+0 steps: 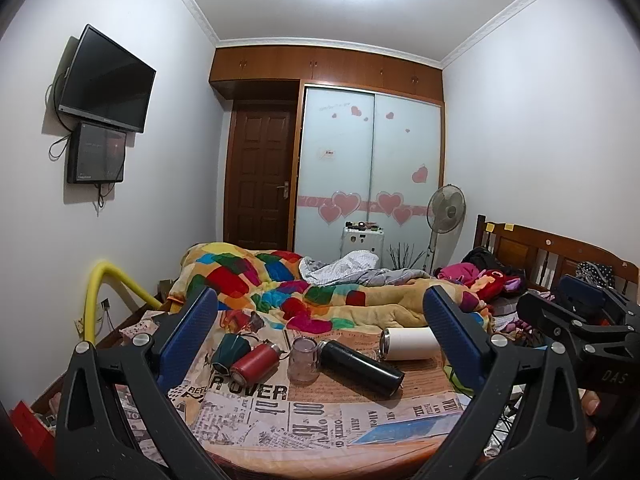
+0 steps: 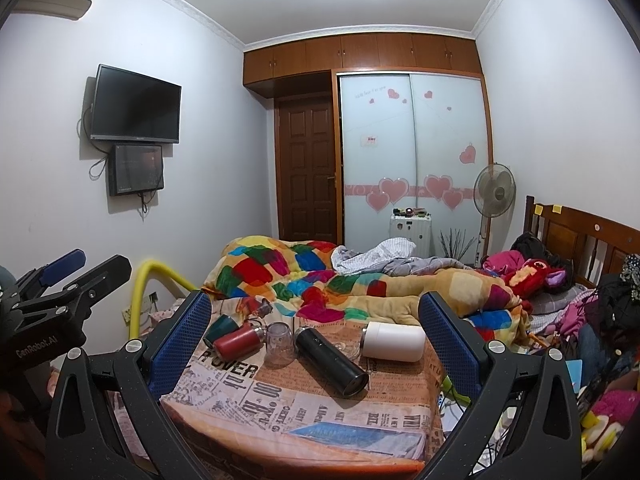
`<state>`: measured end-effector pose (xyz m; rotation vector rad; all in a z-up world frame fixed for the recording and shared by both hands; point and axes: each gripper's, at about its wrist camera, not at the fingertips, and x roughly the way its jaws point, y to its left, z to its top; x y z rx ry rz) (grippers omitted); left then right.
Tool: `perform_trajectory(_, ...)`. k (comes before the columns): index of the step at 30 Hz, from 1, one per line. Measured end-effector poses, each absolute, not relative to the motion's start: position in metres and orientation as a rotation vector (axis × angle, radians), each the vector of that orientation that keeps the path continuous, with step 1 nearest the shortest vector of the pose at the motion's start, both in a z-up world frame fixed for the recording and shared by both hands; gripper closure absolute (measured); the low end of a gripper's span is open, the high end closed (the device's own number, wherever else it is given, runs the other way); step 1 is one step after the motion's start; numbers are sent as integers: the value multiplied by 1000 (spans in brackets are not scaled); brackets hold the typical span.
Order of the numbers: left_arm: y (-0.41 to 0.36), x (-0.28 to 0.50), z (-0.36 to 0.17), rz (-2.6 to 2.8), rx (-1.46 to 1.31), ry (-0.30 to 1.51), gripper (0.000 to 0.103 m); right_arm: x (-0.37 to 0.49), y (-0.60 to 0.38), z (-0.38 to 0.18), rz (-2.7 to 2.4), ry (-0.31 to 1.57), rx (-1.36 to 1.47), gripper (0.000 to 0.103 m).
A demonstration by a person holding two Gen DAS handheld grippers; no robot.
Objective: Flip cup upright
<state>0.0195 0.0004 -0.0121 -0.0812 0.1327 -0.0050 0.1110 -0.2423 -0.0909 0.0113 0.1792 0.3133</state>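
Observation:
Several cups and flasks lie on a table covered with newspaper-print cloth. A dark green cup, a red flask, a black flask and a white flask lie on their sides. A clear glass cup stands mouth down. My left gripper is open and empty above the near table. My right gripper is open and empty too. Each gripper shows at the edge of the other's view.
Behind the table is a bed with a patchwork quilt and clothes. A yellow tube arches at the left. A fan and wardrobe stand at the back.

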Motion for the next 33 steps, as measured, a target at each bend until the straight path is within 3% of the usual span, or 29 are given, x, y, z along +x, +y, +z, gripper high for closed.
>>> perform_trajectory(14, 32, 85, -47, 64, -111, 234, 0, 177, -222, -106, 326, 333, -71, 0)
perform_trajectory(28, 72, 175, -137, 106, -133, 500, 0, 338, -170, -204, 471, 806, -320, 2)
perform_trajectory(33, 72, 193, -162, 98, -136, 566, 0, 381, -164, -236, 484, 965, -363, 9)
